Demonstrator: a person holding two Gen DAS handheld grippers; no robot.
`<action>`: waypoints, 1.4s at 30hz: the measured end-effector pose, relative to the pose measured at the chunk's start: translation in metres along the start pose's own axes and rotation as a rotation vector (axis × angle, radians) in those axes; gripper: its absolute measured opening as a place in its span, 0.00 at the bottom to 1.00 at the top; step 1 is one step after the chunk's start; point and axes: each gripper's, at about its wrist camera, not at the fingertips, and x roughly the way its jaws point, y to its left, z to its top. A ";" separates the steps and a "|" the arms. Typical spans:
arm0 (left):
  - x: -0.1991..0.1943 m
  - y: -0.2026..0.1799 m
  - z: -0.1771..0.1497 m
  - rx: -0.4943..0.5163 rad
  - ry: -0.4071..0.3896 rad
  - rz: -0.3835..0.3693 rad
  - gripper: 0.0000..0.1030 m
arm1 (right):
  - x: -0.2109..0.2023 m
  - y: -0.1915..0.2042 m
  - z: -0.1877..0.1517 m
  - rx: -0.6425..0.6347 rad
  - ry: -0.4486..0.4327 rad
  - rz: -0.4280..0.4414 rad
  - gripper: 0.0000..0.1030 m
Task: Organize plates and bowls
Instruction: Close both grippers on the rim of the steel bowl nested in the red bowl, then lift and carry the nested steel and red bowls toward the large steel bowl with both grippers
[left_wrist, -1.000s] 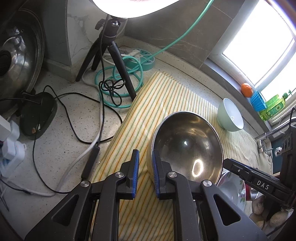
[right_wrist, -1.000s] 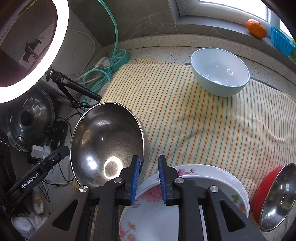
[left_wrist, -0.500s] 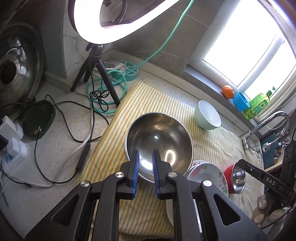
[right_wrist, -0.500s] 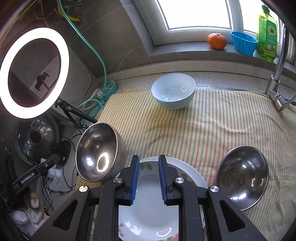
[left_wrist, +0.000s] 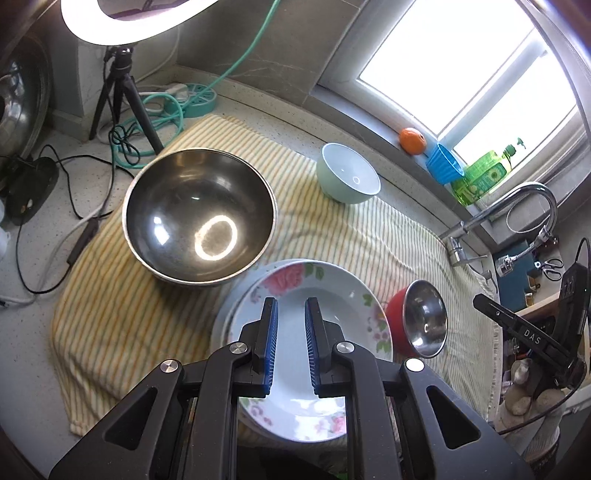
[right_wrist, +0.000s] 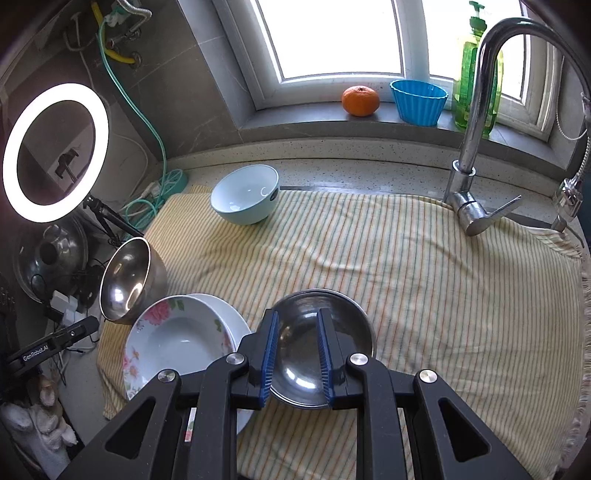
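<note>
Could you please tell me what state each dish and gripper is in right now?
Large steel bowl: upright, empty, on the cloth.
Floral plate: stacked atop another plate.
Pale blue bowl: tilted, empty.
Red-sided steel bowl: tilted, empty.
Left gripper: open, empty.
Right gripper: open, empty.

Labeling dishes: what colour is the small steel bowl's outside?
Red outside, bare steel inside. The small bowl shows it best in the left wrist view.

My left hand-held gripper (left_wrist: 291, 345) hovers parted over stacked floral plates (left_wrist: 332, 295), beside a large steel bowl (left_wrist: 199, 216) on the striped cloth (left_wrist: 122, 325).
</note>
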 end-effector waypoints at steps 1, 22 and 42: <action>0.003 -0.007 -0.003 0.001 0.004 -0.002 0.13 | 0.000 -0.008 -0.001 0.001 0.008 0.005 0.19; 0.065 -0.102 -0.043 0.020 0.078 -0.011 0.13 | 0.030 -0.081 -0.025 -0.048 0.123 0.129 0.19; 0.104 -0.132 -0.032 0.164 0.147 0.044 0.13 | 0.048 -0.086 -0.025 0.010 0.137 0.148 0.19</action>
